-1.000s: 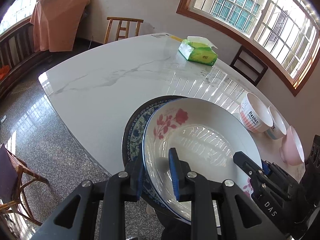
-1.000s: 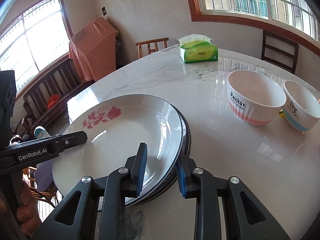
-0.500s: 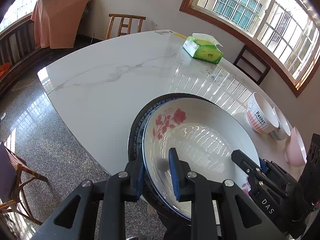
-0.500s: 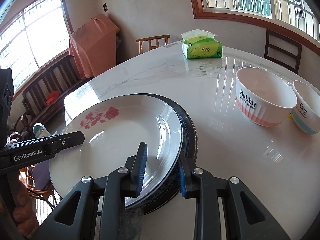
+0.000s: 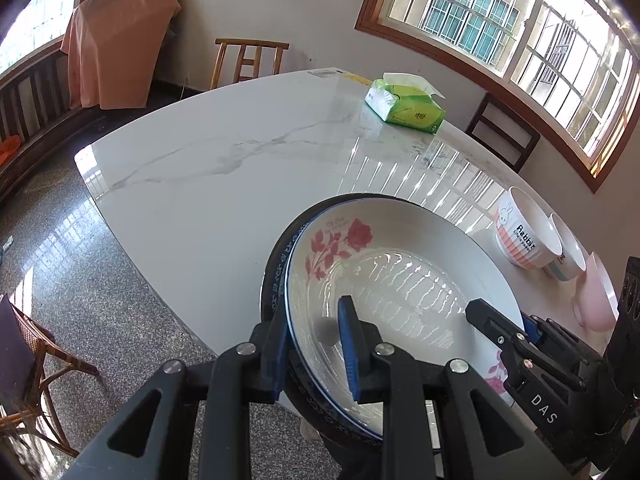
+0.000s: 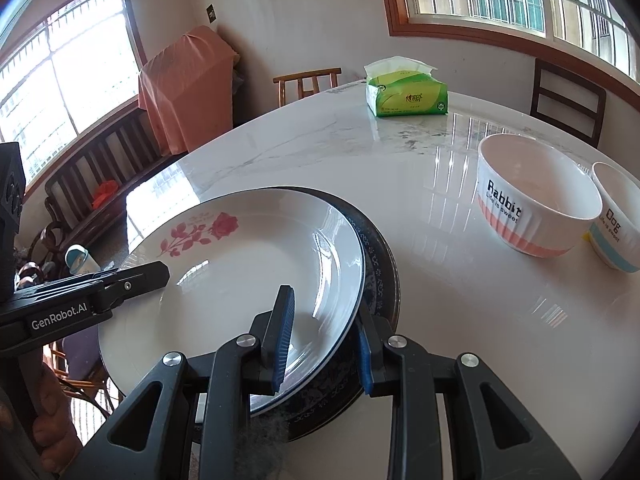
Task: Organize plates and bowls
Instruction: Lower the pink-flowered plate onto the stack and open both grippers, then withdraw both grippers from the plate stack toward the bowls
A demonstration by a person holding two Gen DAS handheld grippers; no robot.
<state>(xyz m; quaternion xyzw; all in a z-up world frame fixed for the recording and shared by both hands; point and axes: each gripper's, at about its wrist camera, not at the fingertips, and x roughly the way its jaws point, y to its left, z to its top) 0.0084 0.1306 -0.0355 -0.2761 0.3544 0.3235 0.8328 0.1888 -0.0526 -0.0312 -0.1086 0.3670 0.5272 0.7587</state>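
Note:
A white plate with a red rose print [image 5: 400, 276] [image 6: 240, 280] lies on a dark blue-patterned plate [image 5: 276, 276] [image 6: 380, 272] at the marble table's near edge. My left gripper [image 5: 314, 350] is shut on the stack's left rim. My right gripper [image 6: 324, 344] is shut on the stack's right rim. Each gripper shows in the other's view, across the plates. A "Rabbit" bowl [image 6: 536, 196] [image 5: 524, 232], a "Dog" bowl [image 6: 616, 216] and a pink bowl [image 5: 596, 292] stand to the right.
A green tissue pack [image 6: 406, 92] [image 5: 404, 106] lies at the table's far side. Wooden chairs [image 6: 306, 82] stand around the marble table [image 5: 224, 152]. A wicker chair [image 5: 36, 360] stands on the floor to the left.
The plate stack, held by both grippers, has slid a little further onto the table, away from the near edge. Both grips are unchanged.

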